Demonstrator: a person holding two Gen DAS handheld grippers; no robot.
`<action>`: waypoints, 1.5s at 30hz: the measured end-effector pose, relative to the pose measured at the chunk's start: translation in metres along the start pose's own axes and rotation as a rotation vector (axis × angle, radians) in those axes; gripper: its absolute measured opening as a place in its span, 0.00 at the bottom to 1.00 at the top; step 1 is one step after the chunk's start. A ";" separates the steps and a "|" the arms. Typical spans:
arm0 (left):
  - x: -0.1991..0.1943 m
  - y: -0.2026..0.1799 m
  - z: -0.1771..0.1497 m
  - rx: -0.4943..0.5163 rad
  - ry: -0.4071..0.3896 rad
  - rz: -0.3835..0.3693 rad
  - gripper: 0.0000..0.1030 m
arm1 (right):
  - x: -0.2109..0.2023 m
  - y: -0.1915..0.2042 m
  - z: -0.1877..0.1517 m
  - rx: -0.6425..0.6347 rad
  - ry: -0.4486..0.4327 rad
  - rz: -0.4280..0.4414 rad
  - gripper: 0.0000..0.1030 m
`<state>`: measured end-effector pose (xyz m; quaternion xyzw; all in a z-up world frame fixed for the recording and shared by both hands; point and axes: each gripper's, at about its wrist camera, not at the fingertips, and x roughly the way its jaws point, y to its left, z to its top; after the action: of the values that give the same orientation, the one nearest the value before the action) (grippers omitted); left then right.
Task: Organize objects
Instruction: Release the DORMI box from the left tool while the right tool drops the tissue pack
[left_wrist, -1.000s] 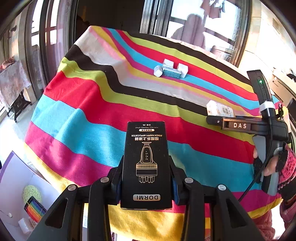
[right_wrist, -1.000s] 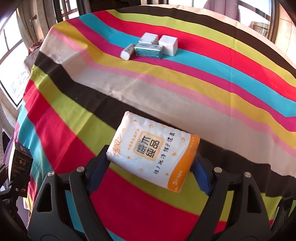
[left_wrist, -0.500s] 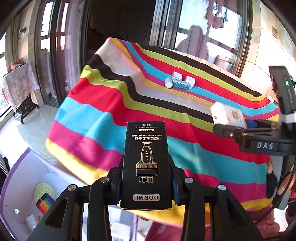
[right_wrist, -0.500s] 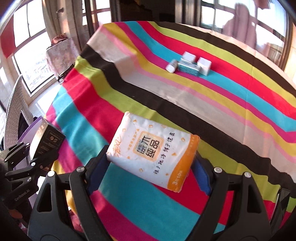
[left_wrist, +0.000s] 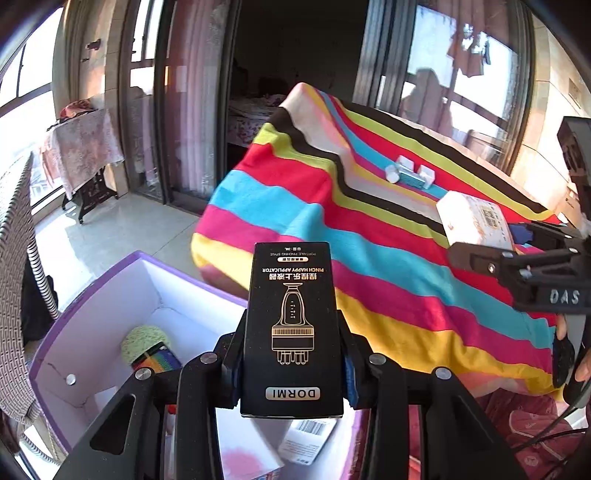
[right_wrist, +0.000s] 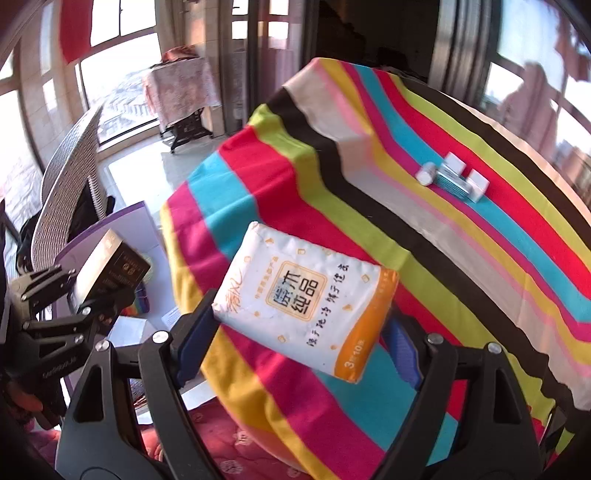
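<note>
The black DORMI carton (left_wrist: 293, 328) was clamped upright by its long sides in the left gripper (left_wrist: 291, 363), hanging over the open purple-rimmed box (left_wrist: 92, 295) on the floor left of the desk (left_wrist: 388, 258), probably to drop in beside what seemed a green sponge (left_wrist: 142, 341). The right gripper (right_wrist: 295, 332), jaws set wide, pinched the tissue pack (right_wrist: 306, 306) across its breadth above the near desk edge, likely bound for the same box.

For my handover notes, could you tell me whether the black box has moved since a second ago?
Yes. The black box, gripped in the left tongs, went from above the striped tablecloth to over the purple bin.
</note>
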<state>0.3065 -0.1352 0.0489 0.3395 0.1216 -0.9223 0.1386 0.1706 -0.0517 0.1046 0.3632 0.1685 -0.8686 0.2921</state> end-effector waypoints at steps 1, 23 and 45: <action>0.000 0.004 0.000 -0.006 0.002 0.005 0.39 | 0.000 0.007 0.000 -0.021 0.001 0.006 0.82; -0.014 0.093 -0.027 -0.149 0.057 0.216 0.39 | 0.010 0.128 0.003 -0.320 0.039 0.216 0.82; -0.019 0.128 -0.038 -0.255 0.084 0.314 0.77 | 0.030 0.194 -0.019 -0.515 0.095 0.317 0.85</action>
<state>0.3865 -0.2390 0.0170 0.3720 0.1887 -0.8516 0.3174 0.2859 -0.2037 0.0545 0.3391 0.3378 -0.7229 0.4983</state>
